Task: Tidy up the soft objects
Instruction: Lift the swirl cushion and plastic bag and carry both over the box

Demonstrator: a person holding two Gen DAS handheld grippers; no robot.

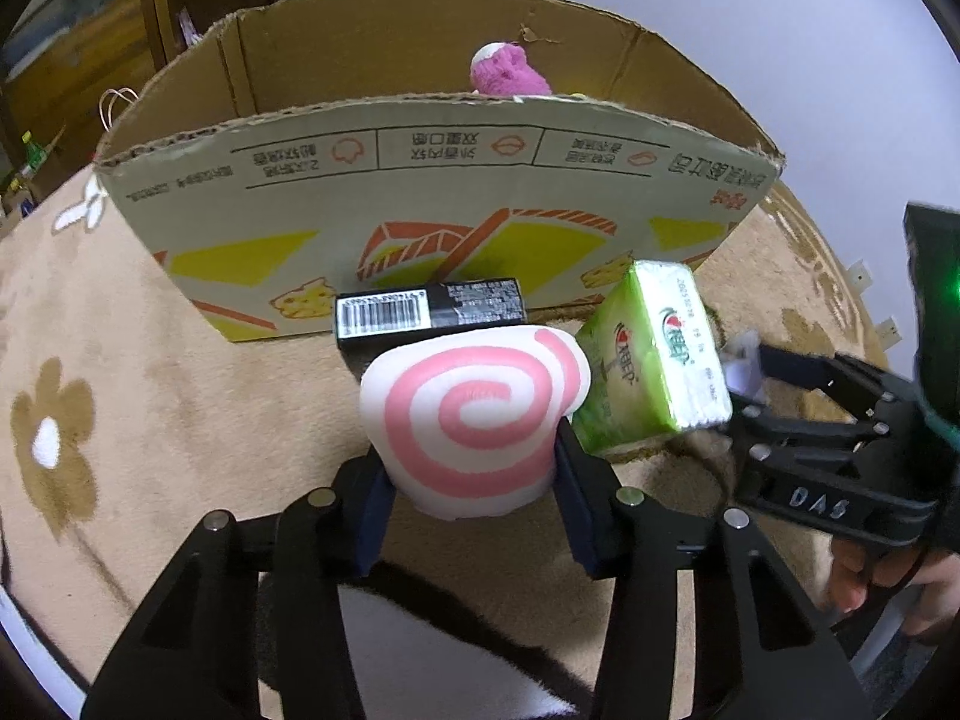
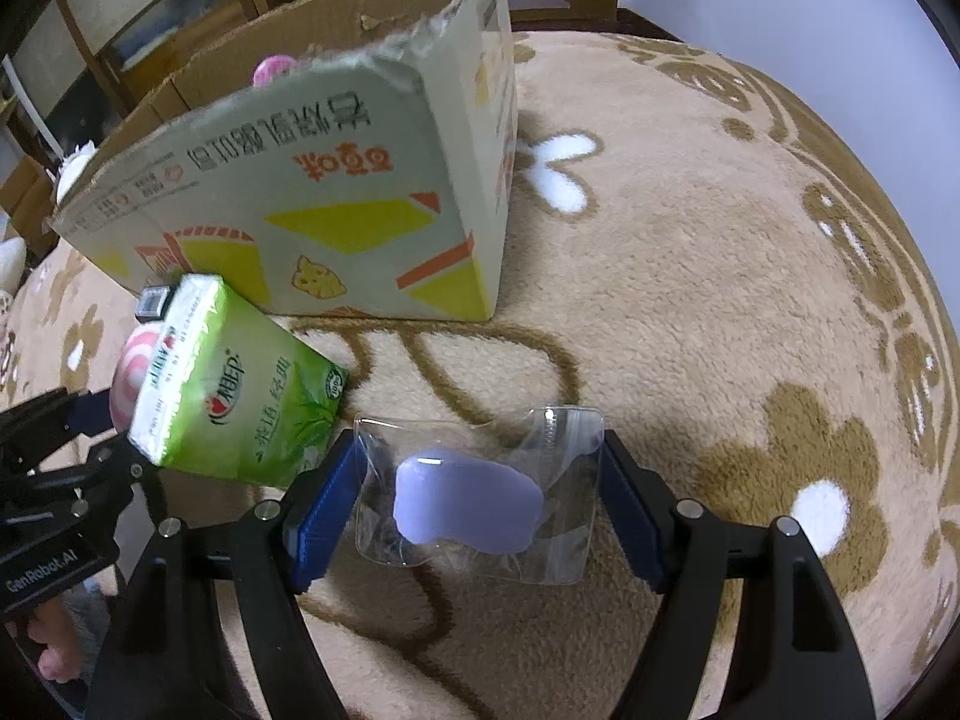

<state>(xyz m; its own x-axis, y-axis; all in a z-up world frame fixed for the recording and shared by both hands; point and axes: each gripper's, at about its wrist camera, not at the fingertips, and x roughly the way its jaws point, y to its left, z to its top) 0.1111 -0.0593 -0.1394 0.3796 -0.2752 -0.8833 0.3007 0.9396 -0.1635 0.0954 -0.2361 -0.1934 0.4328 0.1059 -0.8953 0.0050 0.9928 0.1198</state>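
My left gripper is shut on a white soft toy with a pink spiral, held above the rug. My right gripper is shut on a clear plastic pouch holding a lilac soft piece; it shows from the side in the left wrist view. A green tissue pack leans tilted between the two grippers, also in the right wrist view. A black box with a barcode lies behind the spiral toy. The open cardboard box stands behind, with a pink plush inside.
A beige flower-patterned rug covers the surface. The cardboard box sits at the upper left in the right wrist view. Wooden furniture stands behind the box. A black and white furry shape lies under my left gripper.
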